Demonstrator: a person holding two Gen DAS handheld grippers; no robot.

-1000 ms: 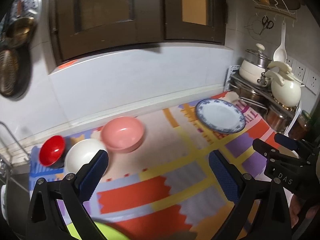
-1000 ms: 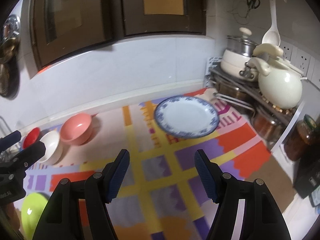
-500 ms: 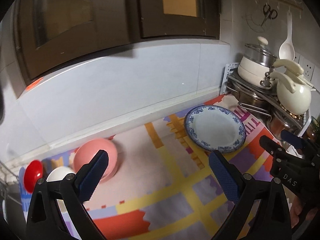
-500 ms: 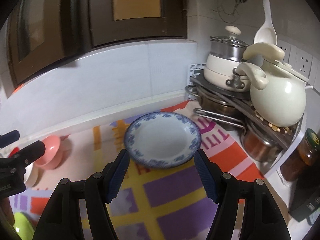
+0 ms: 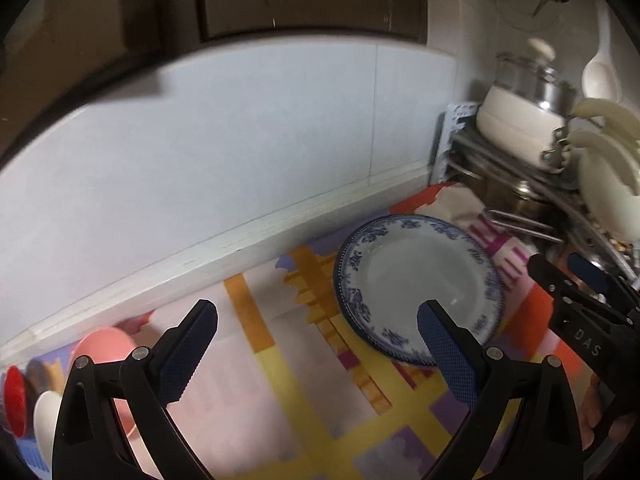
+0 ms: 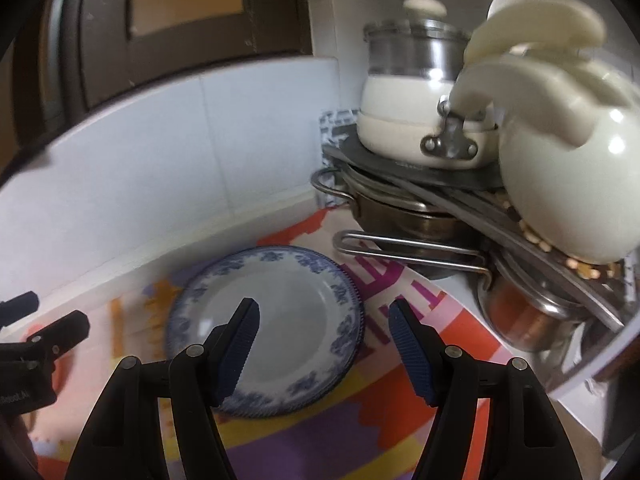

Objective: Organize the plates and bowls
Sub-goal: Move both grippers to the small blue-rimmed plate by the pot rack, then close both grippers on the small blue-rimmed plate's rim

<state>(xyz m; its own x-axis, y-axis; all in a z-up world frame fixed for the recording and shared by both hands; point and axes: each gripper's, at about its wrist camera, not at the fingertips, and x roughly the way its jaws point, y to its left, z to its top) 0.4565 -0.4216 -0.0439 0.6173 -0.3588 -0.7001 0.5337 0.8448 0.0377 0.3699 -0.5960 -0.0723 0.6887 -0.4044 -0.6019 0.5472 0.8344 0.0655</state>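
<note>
Blue-rimmed plate (image 6: 276,312) likely ceramic: stiff, slick, breakable; pinch rim at 3 o'clock. Right gripper (image 6: 324,344) wide, empty; left gripper (image 5: 316,356) wide, empty.

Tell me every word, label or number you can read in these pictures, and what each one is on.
"DAS": white letters on the black body of the right hand-held gripper, seen from the left wrist view.
Pale lettering on the black body of the left hand-held gripper, at the right wrist view's left edge: too blurred to read.
Big magenta letter shapes on the counter mat beside the blue-rimmed plate: partly hidden, not readable.
</note>
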